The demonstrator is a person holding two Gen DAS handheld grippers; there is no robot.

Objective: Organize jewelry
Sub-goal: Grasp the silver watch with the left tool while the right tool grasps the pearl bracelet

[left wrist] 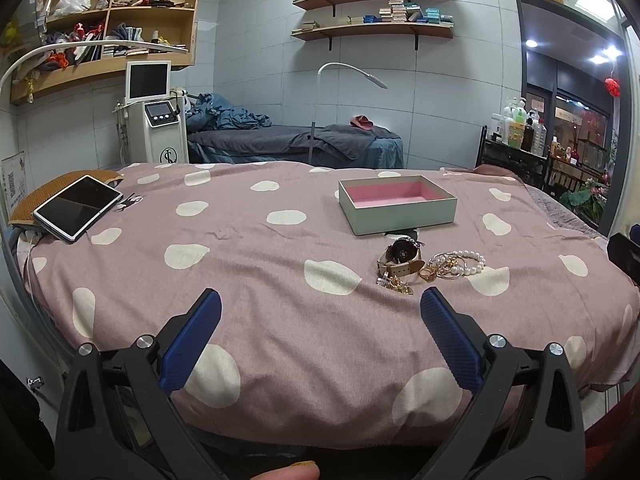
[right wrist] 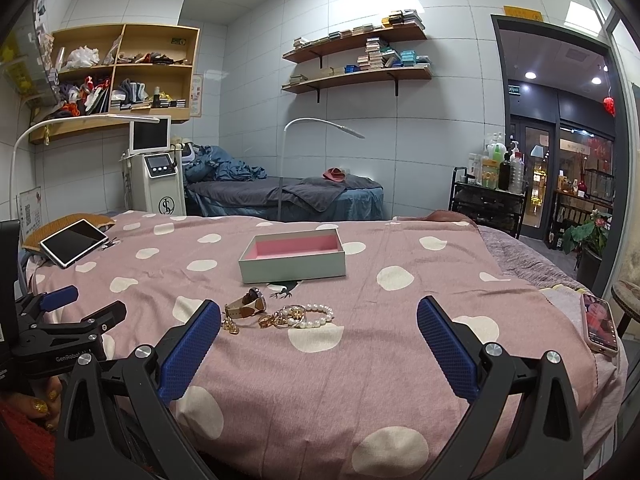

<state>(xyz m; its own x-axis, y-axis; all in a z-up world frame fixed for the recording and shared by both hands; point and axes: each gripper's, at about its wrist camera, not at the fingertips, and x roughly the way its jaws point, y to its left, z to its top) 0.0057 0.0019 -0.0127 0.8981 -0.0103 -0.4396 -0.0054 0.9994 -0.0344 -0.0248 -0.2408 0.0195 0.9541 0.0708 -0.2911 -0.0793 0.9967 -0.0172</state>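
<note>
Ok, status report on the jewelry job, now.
Left tongs open, right tongs open, both empty. Jewelry pile on bedspread, short of the box. Box empty. Nothing blocking.

Looking along the left gripper (left wrist: 320, 300), blue pads (left wrist: 194, 336) spread wide apart, nothing between them, hovering over a pink bedspread (left wrist: 280, 320) with cream dots. Open grey box (left wrist: 397, 204) with pink lining sitting further back, right of centre. Just in front of it, a watch (left wrist: 401, 257) with a tan strap, then a pearl bracelet (left wrist: 466, 262) tangled up with gold rings (left wrist: 434, 270), and some small gold pieces (left wrist: 394, 283) nearest the right pad. Tablet (left wrist: 78, 207) lying screen-up at far left on a brown woven cushion (left wrist: 52, 186). Fingertip (left wrist: 290, 472) poking in at the bottom edge. Black bit of something at the right edge, can't tell what.
</note>
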